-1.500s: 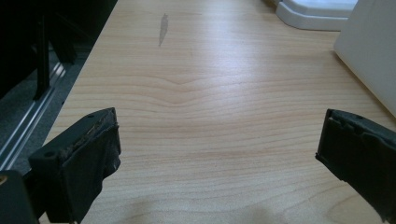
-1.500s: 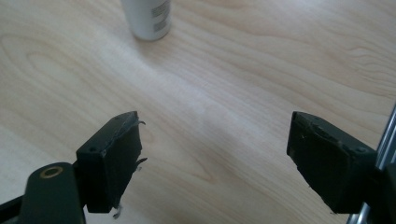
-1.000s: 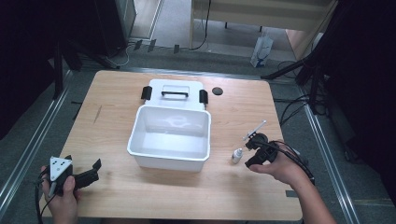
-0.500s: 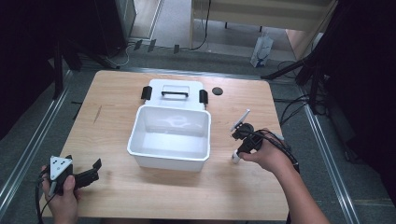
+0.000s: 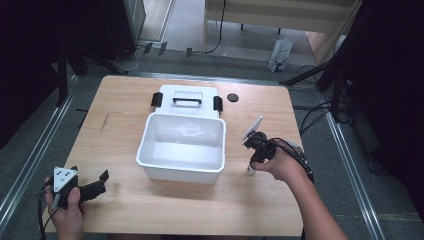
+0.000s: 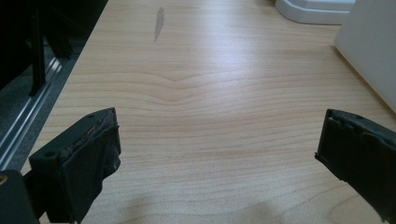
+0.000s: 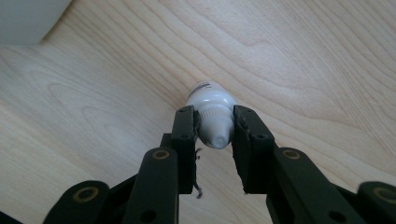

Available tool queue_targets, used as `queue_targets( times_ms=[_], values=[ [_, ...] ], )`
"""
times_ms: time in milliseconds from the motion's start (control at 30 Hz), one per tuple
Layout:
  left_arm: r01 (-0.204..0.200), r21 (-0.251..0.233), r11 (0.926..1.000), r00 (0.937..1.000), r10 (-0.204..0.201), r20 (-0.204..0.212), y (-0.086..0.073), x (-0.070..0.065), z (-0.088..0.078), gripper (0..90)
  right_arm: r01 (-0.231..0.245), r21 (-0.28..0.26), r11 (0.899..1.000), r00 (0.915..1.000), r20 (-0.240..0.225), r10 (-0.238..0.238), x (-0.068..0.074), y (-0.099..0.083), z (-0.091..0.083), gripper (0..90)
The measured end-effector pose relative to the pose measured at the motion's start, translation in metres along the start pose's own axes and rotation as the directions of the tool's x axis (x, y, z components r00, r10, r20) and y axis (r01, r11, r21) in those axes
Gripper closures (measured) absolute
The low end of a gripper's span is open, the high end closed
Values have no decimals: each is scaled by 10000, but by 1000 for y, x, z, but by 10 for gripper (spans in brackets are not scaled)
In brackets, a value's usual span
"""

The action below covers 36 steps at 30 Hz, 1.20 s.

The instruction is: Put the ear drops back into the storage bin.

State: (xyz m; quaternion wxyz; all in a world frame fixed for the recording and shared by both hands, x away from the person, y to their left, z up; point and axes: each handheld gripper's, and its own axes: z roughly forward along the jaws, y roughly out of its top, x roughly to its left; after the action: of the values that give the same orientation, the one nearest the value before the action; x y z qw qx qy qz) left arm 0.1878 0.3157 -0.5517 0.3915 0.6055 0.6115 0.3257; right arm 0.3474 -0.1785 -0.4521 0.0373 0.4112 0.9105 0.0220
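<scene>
Bottle: I see a small white plastic bottle (image 7: 211,109) standing on the wooden table (image 5: 260,200), to the right of the white bin (image 5: 183,145) and apart from its wall; in the high view it shows as a white spot (image 5: 251,171) under my right hand (image 5: 280,164).
Weight: I judge it light, probably easy to tip (it is narrow and its base is small).
Surface: smooth glossy body, likely slippery; the ribbed cap (image 7: 215,127) looks like the better bite.
Stiffness: the cap looks rigid, while the body may give under a hard squeeze, so I would keep the pinch moderate.
Where to hold: at the cap or the neck just below it, jaws square on either side, which is where they sit now.
Right gripper (image 7: 214,128): its two black jaws are closed on the cap, pads touching both sides, coming at the bottle from above.
Right hand pose: wrist bent down over the bottle, forearm reaching in from the near right edge of the table.
Left gripper (image 6: 217,149): jaws spread wide with nothing between them, just bare wood.
Left hand (image 5: 65,210) pose: it rests low at the near left corner, gripper (image 5: 92,186) pointing toward the bin, well apart from it.
Lid (image 5: 186,97): lies flat behind the bin, handle up.
</scene>
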Motion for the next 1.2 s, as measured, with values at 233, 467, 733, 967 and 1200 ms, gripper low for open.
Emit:
queue_targets(
  times_ms=[233,467,733,967,1200],
  values=[
    [7,16,10000,10000,-7,22,0,0,0,3,459,29,9989,9989,-15,-459,5,2,-1,724],
    [-6,36,10000,10000,6,34,0,0,1,3,836,-138,9964,9965,6,-836,9,2,-12,725],
    [3,44,10000,10000,-4,33,0,0,1,3,1048,-318,9940,9945,130,-1044,14,6,-45,725],
    [22,21,10000,10000,-23,60,0,0,1,4,1343,-587,9892,9909,87,-1340,19,12,-75,725],
    [54,56,10000,10000,-54,67,1,1,1,3,1519,-841,9848,9884,65,-1519,26,21,-104,725]
  ],
)
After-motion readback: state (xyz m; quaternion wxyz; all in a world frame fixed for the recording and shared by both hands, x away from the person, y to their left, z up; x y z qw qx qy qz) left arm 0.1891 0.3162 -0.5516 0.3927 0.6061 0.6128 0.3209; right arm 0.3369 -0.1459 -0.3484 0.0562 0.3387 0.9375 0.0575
